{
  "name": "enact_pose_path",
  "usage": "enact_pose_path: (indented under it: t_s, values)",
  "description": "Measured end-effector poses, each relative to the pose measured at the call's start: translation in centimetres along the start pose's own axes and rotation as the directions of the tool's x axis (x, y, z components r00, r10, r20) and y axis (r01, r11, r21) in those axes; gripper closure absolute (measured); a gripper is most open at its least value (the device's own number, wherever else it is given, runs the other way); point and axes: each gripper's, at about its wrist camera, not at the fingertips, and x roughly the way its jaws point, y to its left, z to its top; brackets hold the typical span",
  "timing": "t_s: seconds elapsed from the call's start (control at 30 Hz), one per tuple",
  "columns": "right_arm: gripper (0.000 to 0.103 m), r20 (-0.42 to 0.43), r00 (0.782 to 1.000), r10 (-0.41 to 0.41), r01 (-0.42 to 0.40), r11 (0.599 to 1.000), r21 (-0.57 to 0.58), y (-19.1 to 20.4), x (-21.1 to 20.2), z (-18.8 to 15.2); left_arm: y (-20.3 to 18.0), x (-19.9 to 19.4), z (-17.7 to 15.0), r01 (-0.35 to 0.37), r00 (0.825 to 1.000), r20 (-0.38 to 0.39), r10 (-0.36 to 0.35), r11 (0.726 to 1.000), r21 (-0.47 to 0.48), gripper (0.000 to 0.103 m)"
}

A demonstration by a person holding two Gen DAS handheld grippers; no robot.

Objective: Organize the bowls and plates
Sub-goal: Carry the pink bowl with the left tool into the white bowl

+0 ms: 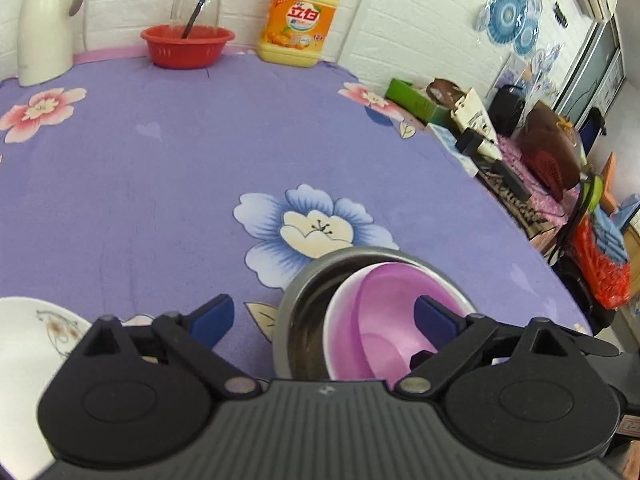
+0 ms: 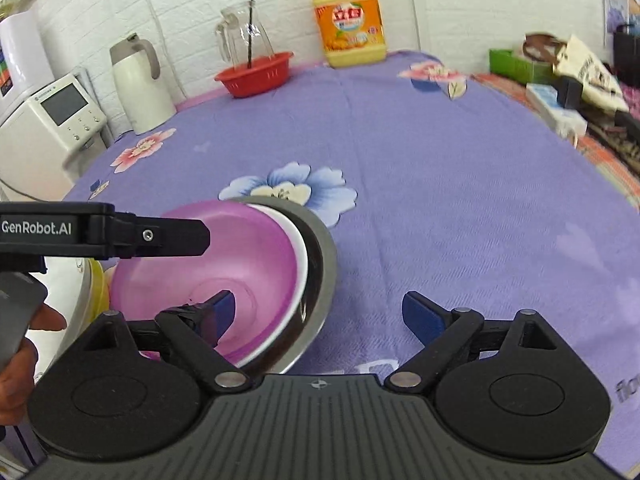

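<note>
A translucent pink plastic bowl (image 1: 384, 320) is seen nested, for compact stacking, in a stainless steel bowl (image 1: 298, 308) near the cloth-covered table's (image 1: 160, 168) front edge, while the left gripper (image 1: 324, 320) and right gripper (image 2: 318, 312) are held spread, nothing pinched

"GenRobot.AI" stands on the left tool's (image 2: 104, 236) black body (white lettering); the detergent jug (image 1: 298, 20) reads "立白".
</note>
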Motion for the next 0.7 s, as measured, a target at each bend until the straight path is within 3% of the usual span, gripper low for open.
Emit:
enact_pose_path:
  t_s: [0.33,0.7]
  values:
    - [0.0,0.022,0.999,-0.039,0.041,0.996,-0.074,0.7,0.8,-0.4,-0.5,1.7,-0.4,-0.007,1.0,-0.023,0.007,1.0,0.023,0.008]
    - [0.0,0.036,0.998,-0.06,0.06,0.998,-0.011,0.7,0.5,-0.2,-0.5,2.5,-0.4,-0.005,0.999,-0.048,0.006,1.0,0.027,0.008]
